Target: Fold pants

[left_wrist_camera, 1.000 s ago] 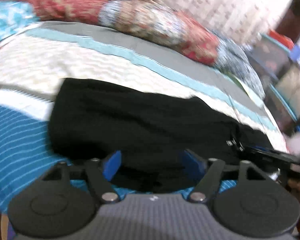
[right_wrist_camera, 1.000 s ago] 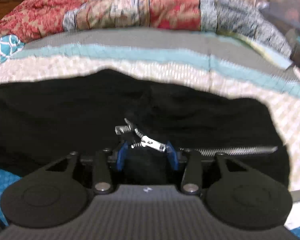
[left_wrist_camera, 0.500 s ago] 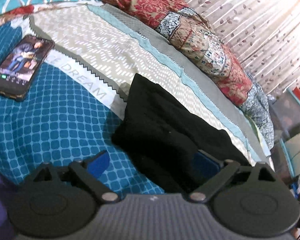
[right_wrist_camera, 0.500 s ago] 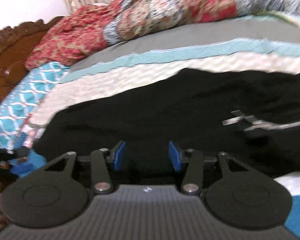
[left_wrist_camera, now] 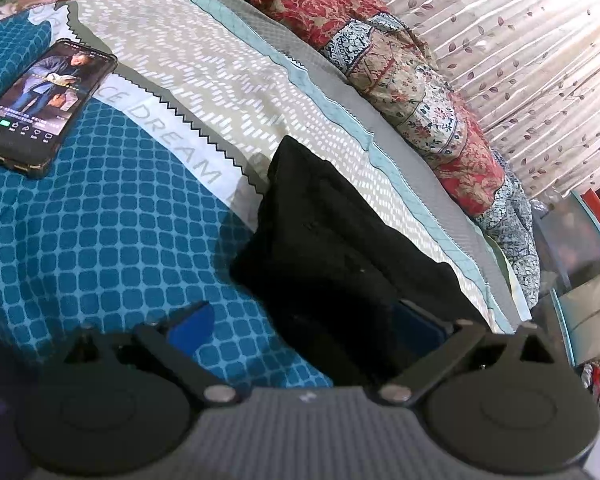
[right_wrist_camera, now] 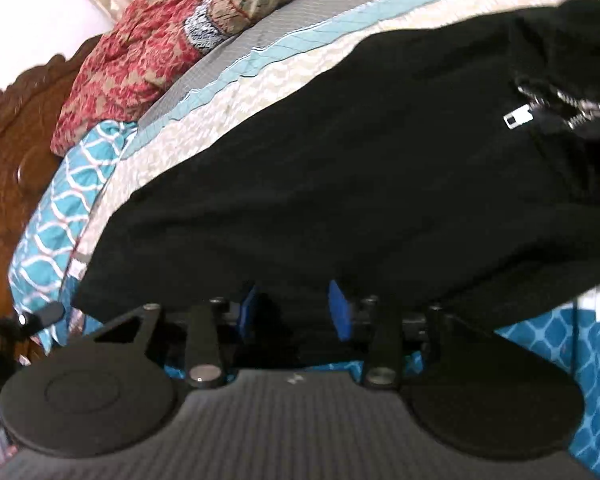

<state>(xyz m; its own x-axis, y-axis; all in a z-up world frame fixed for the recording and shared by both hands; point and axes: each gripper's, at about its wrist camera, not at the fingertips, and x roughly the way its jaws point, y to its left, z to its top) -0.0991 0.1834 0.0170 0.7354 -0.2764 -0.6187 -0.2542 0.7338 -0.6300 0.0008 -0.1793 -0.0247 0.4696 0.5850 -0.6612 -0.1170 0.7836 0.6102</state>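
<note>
Bed (left_wrist_camera: 112, 216) carries everything: teal-check bedspread, quilt rolled along the far side, phone (left_wrist_camera: 40, 104) lying well apart from the cloth. Black pants (left_wrist_camera: 340, 248) lie on the bedspread in a long bunched heap, already doubled over at least once by the look of the layered edges; the right wrist view shows the zipper (right_wrist_camera: 556, 108) and fly end off to the right.

Handling guess: soft, limp, medium-weight fabric, no stiffness, will sag and drag when lifted; zipper metal is the only hard bit. Not fragile, not slippery on the bedspread. Best hold is a near hem or folded edge, pinching through all layers so none slide out.

Left gripper (left_wrist_camera: 304, 320) has fingers spread wide; the near end of the pants runs between them, closer to the right finger, left finger over bare bedspread, nothing pinched. Right gripper (right_wrist_camera: 296, 312) has fingers apart too, near edge of the pants sitting right at and between the tips; real contact cannot be told, no clamp visible.
</note>
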